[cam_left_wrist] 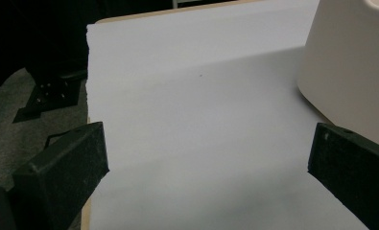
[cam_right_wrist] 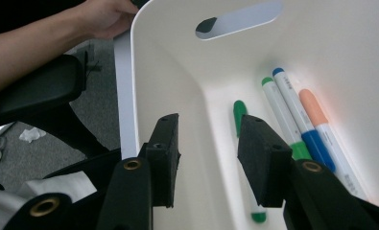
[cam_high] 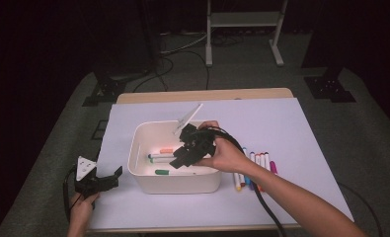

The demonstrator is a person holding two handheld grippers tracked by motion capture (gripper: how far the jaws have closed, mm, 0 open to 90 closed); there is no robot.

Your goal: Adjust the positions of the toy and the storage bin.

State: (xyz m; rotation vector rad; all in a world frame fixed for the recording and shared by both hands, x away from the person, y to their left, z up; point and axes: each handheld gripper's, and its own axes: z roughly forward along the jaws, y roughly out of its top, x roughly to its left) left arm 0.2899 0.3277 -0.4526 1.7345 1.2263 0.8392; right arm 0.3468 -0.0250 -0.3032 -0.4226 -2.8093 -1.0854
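A white bin (cam_high: 133, 163) stands on the white sheet (cam_high: 301, 123) that covers the table. My right gripper (cam_high: 175, 160) reaches down into the bin, its jaws apart with nothing between them. In the right gripper view, that gripper (cam_right_wrist: 208, 143) hangs over a green marker (cam_right_wrist: 240, 112) lying on the bin floor (cam_right_wrist: 192, 201). Beside it lie a green-capped (cam_right_wrist: 278, 103), a blue-capped (cam_right_wrist: 292, 103) and an orange-capped marker (cam_right_wrist: 316, 115). My left gripper (cam_high: 114, 175) rests open on the sheet left of the bin (cam_left_wrist: 350, 72), and its jaws (cam_left_wrist: 206, 163) are empty.
Several more markers (cam_high: 255, 163) lie in a row on the sheet just right of the bin, under the right forearm. Past the table's far edge are a pale stand (cam_high: 242, 29) and black bases (cam_high: 328, 86) on the grey floor. A black chair (cam_right_wrist: 38, 96) is seen beyond the bin's rim.
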